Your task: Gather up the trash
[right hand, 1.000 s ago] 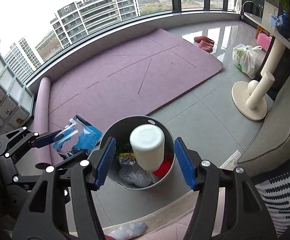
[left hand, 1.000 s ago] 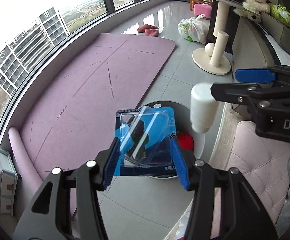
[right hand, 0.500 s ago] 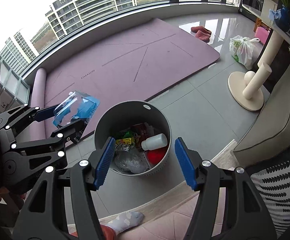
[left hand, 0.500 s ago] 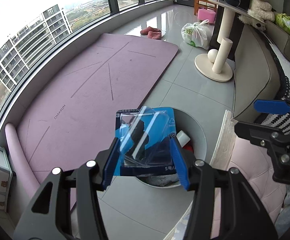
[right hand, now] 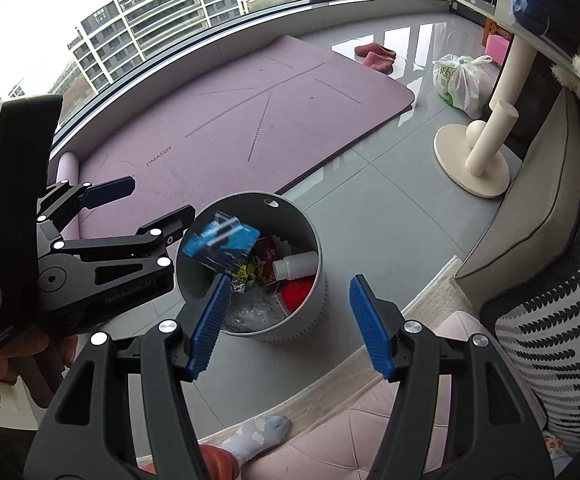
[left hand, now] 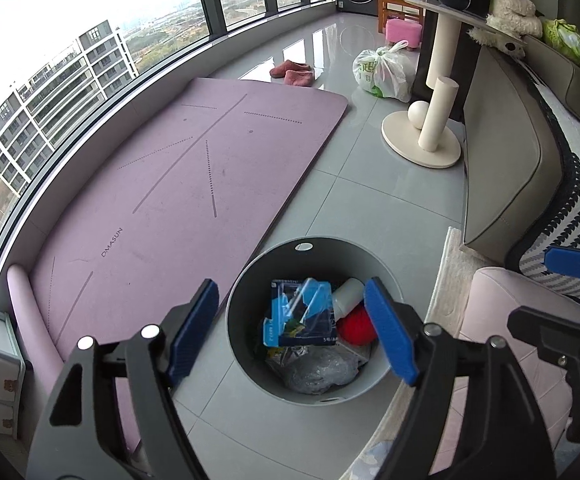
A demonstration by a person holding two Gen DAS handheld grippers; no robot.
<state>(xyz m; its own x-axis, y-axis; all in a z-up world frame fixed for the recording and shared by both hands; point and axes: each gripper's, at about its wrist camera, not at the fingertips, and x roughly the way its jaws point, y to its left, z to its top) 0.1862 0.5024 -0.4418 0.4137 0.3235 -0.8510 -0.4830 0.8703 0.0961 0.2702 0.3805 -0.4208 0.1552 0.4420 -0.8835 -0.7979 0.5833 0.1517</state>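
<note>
- left gripper (left hand: pixel 290 330) above the grey bin (left hand: pixel 249 280), jaws spread wide, nothing between them; near rim of bin shows in the gap
- right gripper (right hand: pixel 290 326) also jaws wide apart, empty, over the bin's near side (right hand: pixel 314 320)
- from the right wrist view, left gripper (right hand: pixel 149 200) sits at the bin's left rim, fingers splayed
- blue plastic package (left hand: pixel 300 314) inside the bin on top of the other trash; in the right wrist view it is blurred (right hand: pixel 221 244) at the bin's upper left, near the rim, can't tell if it rests yet
- white bottle (right hand: pixel 294 265) lying on its side in the bin, right of the package
- red item (left hand: pixel 356 325) below the bottle, against the bin's right wall; crumpled clear plastic (left hand: pixel 314 368) at the bin's near wall
- bin stands on grey tile floor (left hand: pixel 370 208); bare tile all round its far side
- purple yoga mat (left hand: pixel 177 184) just left of the bin, mat edge close to the bin's rim but apart
- white rug edge (left hand: pixel 450 276) and pink cushion (left hand: pixel 490 308) just right of the bin
- cream post stand (left hand: pixel 430 136) and white tied bag (left hand: pixel 382 72) well beyond the bin
</note>
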